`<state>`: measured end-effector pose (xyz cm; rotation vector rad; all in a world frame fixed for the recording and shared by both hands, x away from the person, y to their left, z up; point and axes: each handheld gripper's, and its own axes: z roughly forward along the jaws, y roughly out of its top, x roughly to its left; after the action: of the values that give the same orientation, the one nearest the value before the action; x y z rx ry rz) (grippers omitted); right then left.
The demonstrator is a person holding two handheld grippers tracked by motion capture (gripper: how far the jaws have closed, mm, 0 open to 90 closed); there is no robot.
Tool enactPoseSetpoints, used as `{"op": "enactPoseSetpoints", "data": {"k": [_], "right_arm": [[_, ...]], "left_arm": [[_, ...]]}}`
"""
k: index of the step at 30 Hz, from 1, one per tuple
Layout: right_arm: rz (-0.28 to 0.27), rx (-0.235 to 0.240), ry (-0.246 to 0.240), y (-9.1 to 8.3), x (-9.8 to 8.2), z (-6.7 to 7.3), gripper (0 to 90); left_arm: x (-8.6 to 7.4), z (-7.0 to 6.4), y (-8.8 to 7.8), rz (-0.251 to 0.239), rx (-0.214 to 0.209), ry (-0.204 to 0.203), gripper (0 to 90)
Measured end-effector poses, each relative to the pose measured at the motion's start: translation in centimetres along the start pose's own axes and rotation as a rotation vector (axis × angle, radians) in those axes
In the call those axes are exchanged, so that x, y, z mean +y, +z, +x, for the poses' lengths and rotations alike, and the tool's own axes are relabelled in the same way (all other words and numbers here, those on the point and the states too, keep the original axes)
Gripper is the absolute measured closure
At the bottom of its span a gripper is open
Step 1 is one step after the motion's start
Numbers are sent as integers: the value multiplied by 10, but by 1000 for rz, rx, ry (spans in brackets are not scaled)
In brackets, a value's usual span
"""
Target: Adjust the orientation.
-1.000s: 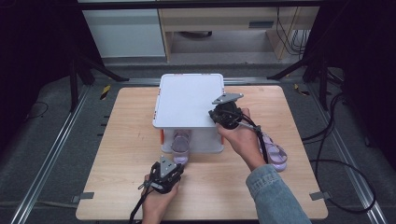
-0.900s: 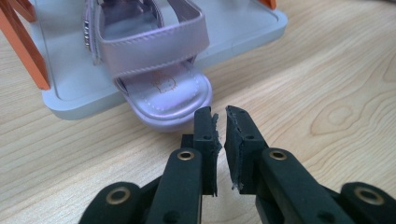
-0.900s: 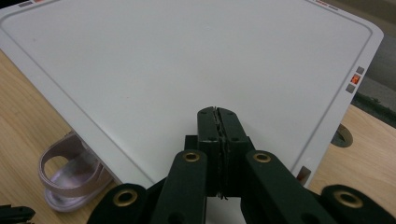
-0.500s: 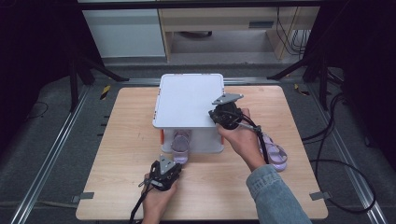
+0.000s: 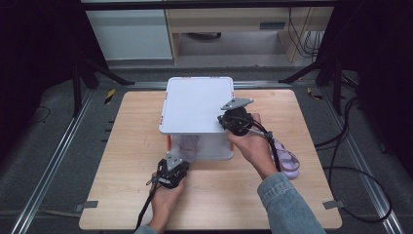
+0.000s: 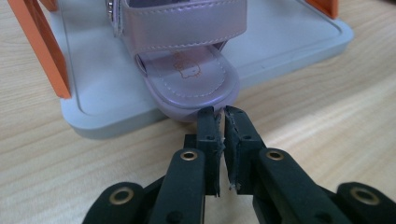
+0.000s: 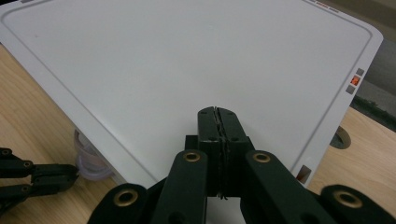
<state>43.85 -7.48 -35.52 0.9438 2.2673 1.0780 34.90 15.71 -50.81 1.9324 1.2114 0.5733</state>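
Note:
A lilac sandal (image 6: 187, 74) lies on the grey lower plate (image 6: 93, 98) of a white two-level rack (image 5: 197, 105), its toe sticking out over the front edge. My left gripper (image 6: 219, 114) is shut, its tips right at the sandal's toe with nothing between them. From above, the left gripper (image 5: 179, 158) sits just in front of the rack and the sandal (image 5: 187, 146). My right gripper (image 7: 218, 112) is shut and empty over the rack's white top plate (image 7: 187, 60); in the high view the right gripper (image 5: 226, 119) is at the plate's right front corner.
A second lilac sandal (image 5: 287, 158) lies on the wooden table (image 5: 117, 146) to the right of the rack, behind the right forearm. Orange posts (image 6: 44, 46) hold up the rack's corners. Cables trail from both grippers toward the front edge.
The left gripper has moved forward across the table up to the sandal's toe. The right gripper has stayed on the rack's top.

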Motion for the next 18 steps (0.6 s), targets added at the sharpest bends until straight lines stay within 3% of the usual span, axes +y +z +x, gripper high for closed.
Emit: {"op": "enactPoseSetpoints", "data": {"k": [10, 18], "right_arm": [[-1, 1, -4, -1, -1, 0, 899], [-2, 1, -3, -1, -1, 1, 899]], "left_arm": [[8, 5, 11, -5, 0, -34, 829], [9, 6, 13, -6, 3, -37, 829]]}}
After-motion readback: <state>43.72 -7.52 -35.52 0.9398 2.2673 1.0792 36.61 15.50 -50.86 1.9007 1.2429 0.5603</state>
